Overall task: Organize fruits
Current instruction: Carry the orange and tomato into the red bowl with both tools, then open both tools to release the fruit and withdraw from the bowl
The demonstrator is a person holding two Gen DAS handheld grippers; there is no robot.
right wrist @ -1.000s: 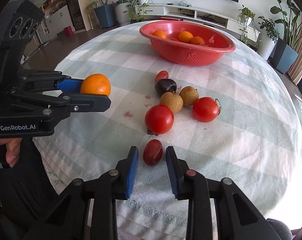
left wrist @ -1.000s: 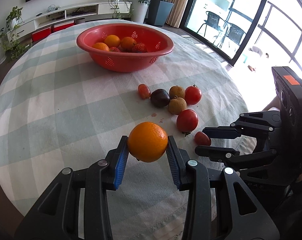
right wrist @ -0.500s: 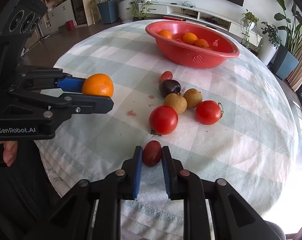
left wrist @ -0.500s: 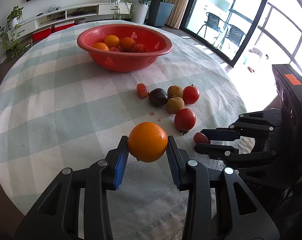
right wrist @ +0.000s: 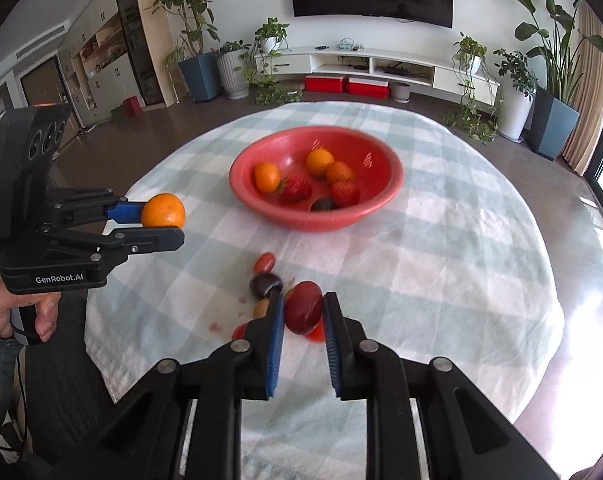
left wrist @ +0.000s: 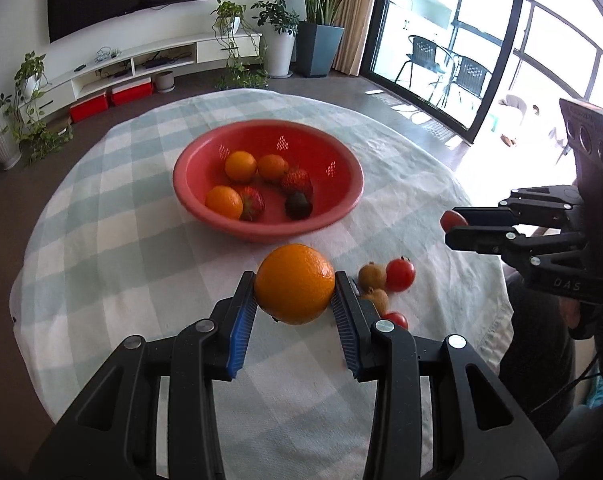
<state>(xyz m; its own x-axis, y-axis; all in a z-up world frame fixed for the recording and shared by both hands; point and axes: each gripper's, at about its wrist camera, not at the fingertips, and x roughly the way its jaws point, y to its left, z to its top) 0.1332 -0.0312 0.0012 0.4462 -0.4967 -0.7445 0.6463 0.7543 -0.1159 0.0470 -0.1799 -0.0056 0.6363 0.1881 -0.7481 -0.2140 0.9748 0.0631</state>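
My left gripper (left wrist: 295, 304) is shut on an orange (left wrist: 294, 283) and holds it above the table, short of the red bowl (left wrist: 205, 212). It also shows in the right wrist view (right wrist: 163, 226) with the orange (right wrist: 163, 210). My right gripper (right wrist: 302, 320) is shut on a small red tomato (right wrist: 303, 306), lifted above the loose fruit; it also shows in the left wrist view (left wrist: 453, 226). The bowl (right wrist: 389, 196) holds oranges, strawberries and a dark fruit.
Loose fruit lies on the checked tablecloth (left wrist: 121, 248): two brown fruits (left wrist: 372, 276), red tomatoes (left wrist: 400, 274), a dark plum (right wrist: 264, 283) and a small red fruit (right wrist: 264, 262). Red stains mark the cloth. The round table's edge is near me.
My right gripper has shut on the small tomato and lifted it off the cloth. Both grippers have risen and moved toward the bowl, so I now look down into it.
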